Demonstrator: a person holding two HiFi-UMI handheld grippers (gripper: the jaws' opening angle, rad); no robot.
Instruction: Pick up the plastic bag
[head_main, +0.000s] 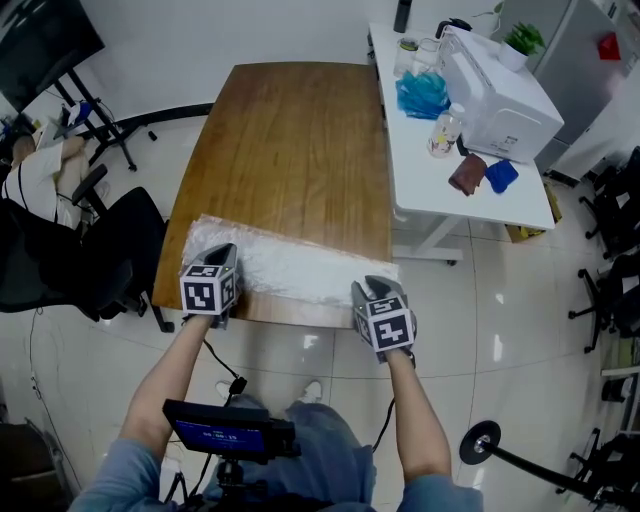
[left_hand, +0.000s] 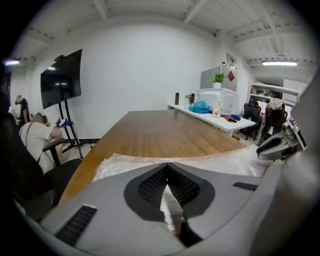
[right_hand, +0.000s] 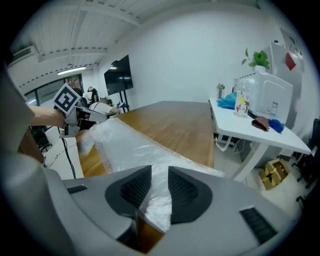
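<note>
1. While the left gripper (left_hand: 167, 175) has its jaws pressed together on a thin fold of the plastic bag (head_main: 290, 268), the bite looks shallow. Only a narrow strip of film shows between its pads. Slick film held that lightly may slide out once the lift begins.
2. The right gripper (right_hand: 159, 182) has its jaws narrowly apart. The bag's near corner lies between the pads, and I judge it is not yet clamped. If the hands rise before that gap closes, only the left end comes up, and the rest drags or swings off.
3. The bag lies flat along the edge of the wooden table (head_main: 290, 150) nearest both grippers. It runs from the left gripper's jaws across to the right gripper's. Bare wood shows just under the right pads, so closing there could nip the table's edge as well as the film, or miss the film.
4. With one gripper at each end, pulling the hands apart or lifting them unevenly could stretch the thin plastic. It could also jerk the plastic out of the weaker grip.
5. Limp film between the two grippers is likely to sag in the middle, and a low lift would let it trail on the wood. Whether anything is inside the bag cannot be told.
</note>
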